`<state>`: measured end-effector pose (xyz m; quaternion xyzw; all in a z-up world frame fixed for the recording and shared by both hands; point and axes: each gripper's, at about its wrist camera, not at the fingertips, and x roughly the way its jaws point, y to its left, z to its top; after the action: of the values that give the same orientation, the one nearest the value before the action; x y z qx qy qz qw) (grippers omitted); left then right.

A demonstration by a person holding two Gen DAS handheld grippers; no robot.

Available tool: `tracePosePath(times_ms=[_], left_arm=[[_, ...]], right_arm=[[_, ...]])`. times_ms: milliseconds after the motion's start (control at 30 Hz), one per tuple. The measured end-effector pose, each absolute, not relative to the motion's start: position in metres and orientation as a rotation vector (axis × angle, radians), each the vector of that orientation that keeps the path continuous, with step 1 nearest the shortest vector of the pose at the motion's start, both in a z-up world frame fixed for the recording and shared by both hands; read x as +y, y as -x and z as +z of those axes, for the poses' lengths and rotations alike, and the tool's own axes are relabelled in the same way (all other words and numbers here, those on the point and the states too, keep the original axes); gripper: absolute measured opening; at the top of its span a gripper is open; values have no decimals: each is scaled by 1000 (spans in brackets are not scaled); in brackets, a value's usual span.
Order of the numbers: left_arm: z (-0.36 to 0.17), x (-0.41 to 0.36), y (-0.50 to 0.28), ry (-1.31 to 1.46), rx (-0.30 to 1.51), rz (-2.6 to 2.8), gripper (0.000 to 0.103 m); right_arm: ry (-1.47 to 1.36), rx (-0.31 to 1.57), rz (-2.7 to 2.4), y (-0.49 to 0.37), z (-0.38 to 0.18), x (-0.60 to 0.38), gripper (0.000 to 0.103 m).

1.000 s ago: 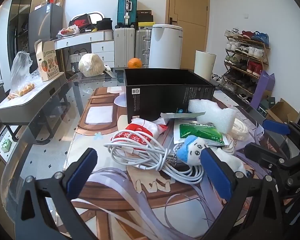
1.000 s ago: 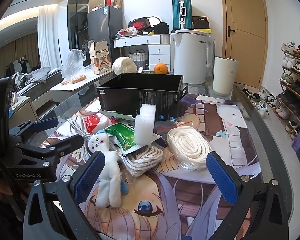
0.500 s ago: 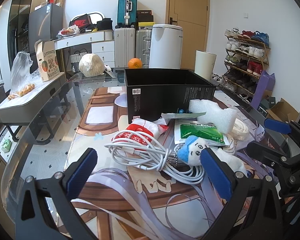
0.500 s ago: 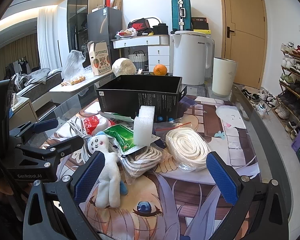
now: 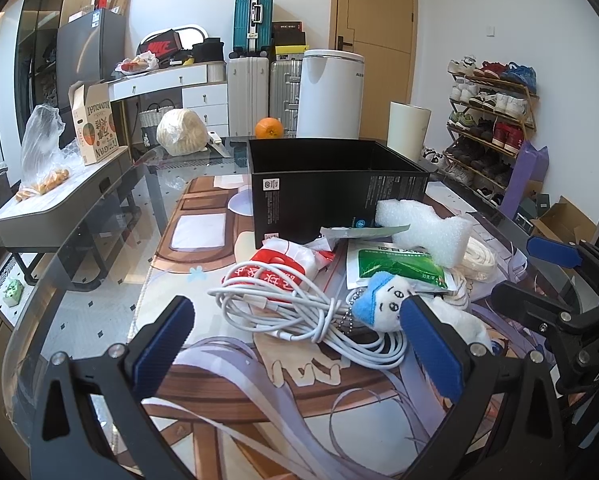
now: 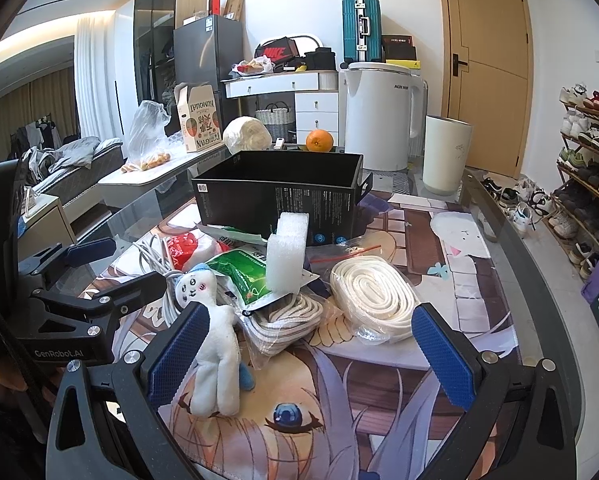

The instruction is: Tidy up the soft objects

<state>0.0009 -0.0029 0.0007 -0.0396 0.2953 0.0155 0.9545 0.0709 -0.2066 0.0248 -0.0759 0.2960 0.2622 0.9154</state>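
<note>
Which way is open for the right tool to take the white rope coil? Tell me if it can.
Probably yes. The right tool is open, and the white rope coil lies ahead between its fingers with nothing on top; only the bagged rope sits close on its left.

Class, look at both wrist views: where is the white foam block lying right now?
The white foam block sits mid-table just in front of the black box, propped on the green packet, with the coiled white rope to its right.
</note>
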Motion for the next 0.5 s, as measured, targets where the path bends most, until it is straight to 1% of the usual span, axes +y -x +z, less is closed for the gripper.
tracePosePath(times_ms=[500], left_arm=[[2, -4, 0, 77, 600, 31, 103]], right_arm=[[154, 610, 538, -72, 26, -208, 103]])
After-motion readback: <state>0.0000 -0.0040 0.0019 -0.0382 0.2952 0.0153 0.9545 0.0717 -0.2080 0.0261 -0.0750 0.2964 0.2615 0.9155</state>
